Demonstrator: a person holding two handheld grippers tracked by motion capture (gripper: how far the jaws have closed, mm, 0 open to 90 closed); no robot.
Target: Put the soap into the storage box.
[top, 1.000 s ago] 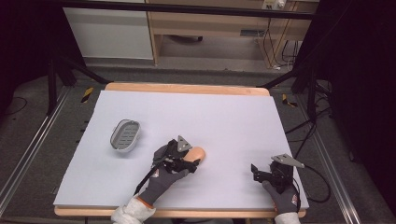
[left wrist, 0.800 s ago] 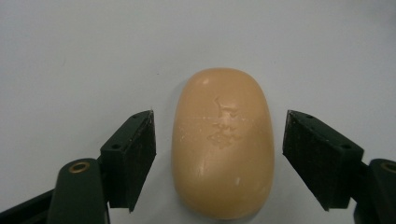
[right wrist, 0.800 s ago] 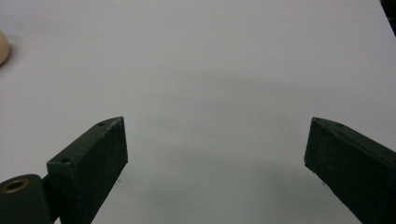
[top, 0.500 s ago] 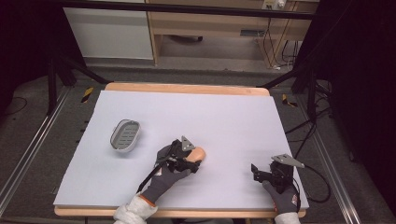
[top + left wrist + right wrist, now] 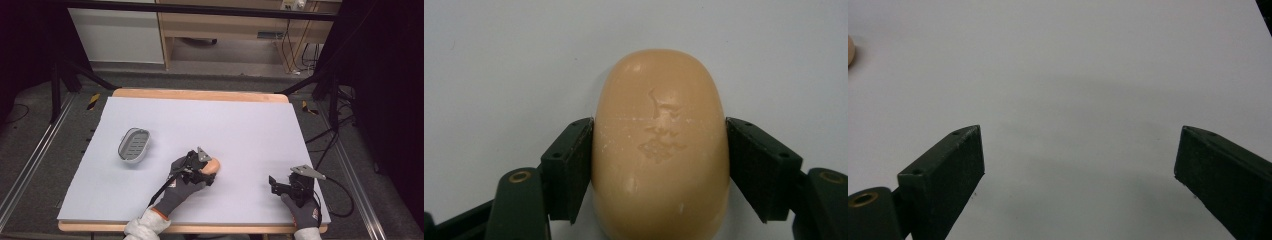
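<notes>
Clamping the soap bar [image 5: 660,150], left gripper [image 5: 659,165] rests on table [image 5: 240,125]

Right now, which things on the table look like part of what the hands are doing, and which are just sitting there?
In play:
- soap bar, clamped by the left gripper
- likely the grey soap dish, empty

Idle:
- right gripper, open over bare table

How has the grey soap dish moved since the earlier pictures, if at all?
No. The soap dish keeps its place beside the table's left edge.
</notes>
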